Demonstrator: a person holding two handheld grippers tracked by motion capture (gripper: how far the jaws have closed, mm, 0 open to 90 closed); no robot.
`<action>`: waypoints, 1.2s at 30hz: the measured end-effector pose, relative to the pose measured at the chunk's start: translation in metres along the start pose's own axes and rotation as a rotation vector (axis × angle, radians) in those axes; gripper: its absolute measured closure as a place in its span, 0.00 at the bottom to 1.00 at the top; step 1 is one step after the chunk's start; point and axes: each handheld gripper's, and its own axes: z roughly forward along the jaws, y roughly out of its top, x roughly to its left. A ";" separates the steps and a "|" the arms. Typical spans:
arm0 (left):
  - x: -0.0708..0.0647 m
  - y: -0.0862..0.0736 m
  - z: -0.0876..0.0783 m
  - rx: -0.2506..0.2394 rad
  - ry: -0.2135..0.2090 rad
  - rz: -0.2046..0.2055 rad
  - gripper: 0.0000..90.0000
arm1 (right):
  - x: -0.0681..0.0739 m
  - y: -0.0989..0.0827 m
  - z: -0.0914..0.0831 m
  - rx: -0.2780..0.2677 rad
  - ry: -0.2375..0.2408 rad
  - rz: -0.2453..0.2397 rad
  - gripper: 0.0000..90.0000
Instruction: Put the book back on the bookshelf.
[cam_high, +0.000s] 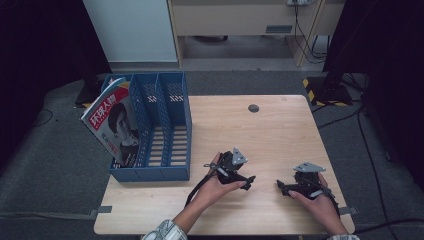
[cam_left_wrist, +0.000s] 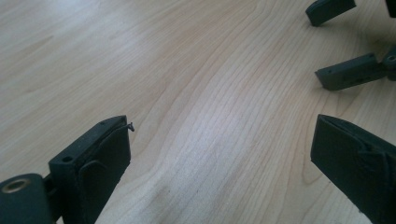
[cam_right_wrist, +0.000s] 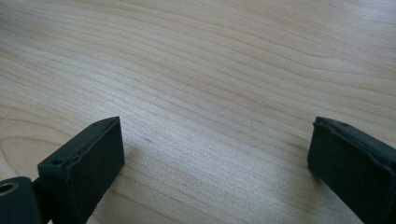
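- Looking down from the high view, we see a room with a dark grey carpeted floor (cam_high: 55, 165), a pale cabinet (cam_high: 132, 30) and a light wooden desk unit (cam_high: 240, 20) at the far wall, with black cables (cam_high: 365, 145) trailing over the floor on the right.
- We work at a light wooden table (cam_high: 270, 130) with clear grain; a small grey round cap (cam_high: 253, 108) sits in it near the far edge.
- We note a blue file rack (cam_high: 170, 130) with three compartments standing at the table's left side, well apart from both grippers.
- We see a magazine (cam_high: 112, 125) with a red title block leaning tilted in the rack's leftmost compartment.
- We hold the left gripper (cam_high: 245, 182) low over the bare wood near the table's front, jaws spread wide with only tabletop between them.
- We hold the right gripper (cam_high: 282, 187) just to its right, facing it, jaws likewise wide apart and gripping nothing.
- We find bare wood between the two grippers and the rack.
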 end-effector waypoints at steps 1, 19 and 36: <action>0.000 -0.001 0.001 0.004 0.001 -0.001 0.05 | 0.000 0.000 0.000 0.000 0.001 0.000 0.05; 0.032 -0.015 0.018 0.023 0.105 -0.086 0.05 | 0.000 0.000 0.000 -0.001 0.002 -0.001 0.05; 0.050 -0.030 0.025 0.067 0.144 -0.131 0.05 | 0.000 0.000 0.000 -0.001 0.003 -0.002 0.05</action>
